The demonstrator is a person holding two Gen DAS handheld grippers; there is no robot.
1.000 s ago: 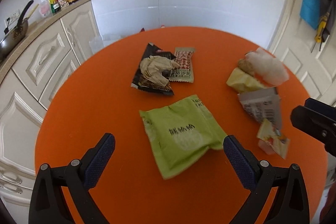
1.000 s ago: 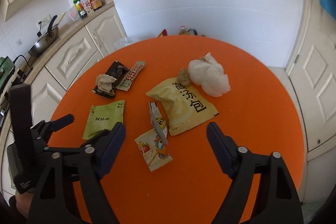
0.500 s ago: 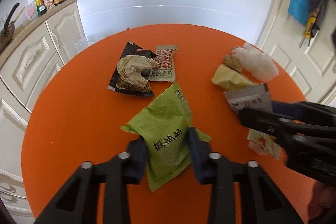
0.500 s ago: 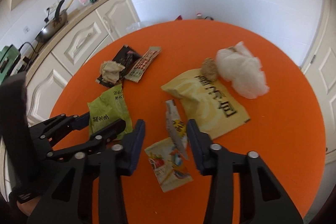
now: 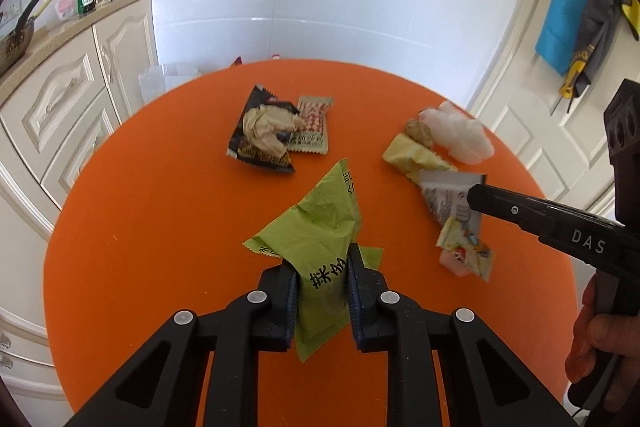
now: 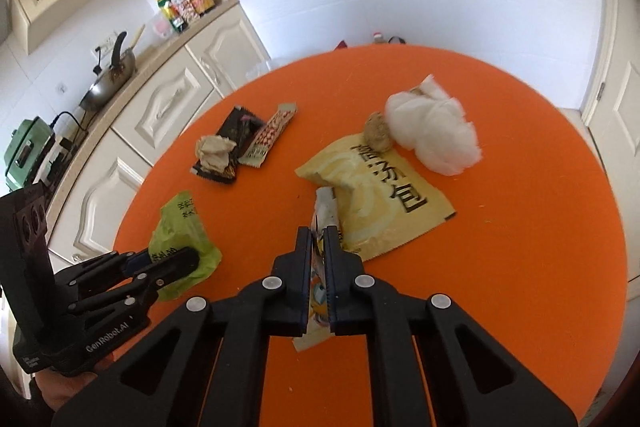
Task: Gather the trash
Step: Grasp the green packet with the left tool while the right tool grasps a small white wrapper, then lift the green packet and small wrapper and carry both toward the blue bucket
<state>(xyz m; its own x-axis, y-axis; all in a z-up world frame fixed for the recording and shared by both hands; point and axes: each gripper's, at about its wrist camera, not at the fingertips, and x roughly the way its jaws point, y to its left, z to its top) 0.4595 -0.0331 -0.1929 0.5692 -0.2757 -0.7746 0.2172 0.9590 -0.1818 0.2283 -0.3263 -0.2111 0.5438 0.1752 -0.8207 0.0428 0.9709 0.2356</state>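
Observation:
On the round orange table [image 5: 160, 207] a green packet [image 5: 320, 227] stands crumpled between the pads of my left gripper [image 5: 322, 263], whose jaws are closing and pressing on it. The same grip shows in the right wrist view, left gripper [image 6: 168, 259] on the green packet [image 6: 180, 223]. My right gripper [image 6: 319, 235] has its jaws closing tight on a small yellow cartoon wrapper [image 6: 316, 307]. A white-grey wrapper [image 6: 326, 207] sticks up at its tips. Seen from the left, the right gripper [image 5: 476, 193] lies over that wrapper.
A big yellow packet [image 6: 384, 195], a brown lump [image 6: 377, 132] and white tissue [image 6: 432, 135] lie further back. A black wrapper with crumpled paper [image 5: 260, 135] and a red-white wrapper [image 5: 312, 127] lie mid-table. Cream cabinets [image 5: 72, 115] stand left, a door [image 5: 532, 131] right.
Both grippers went from wide open to closed. The left came forward and squeezed the green packet into a ridge. The right came down on the small wrappers.

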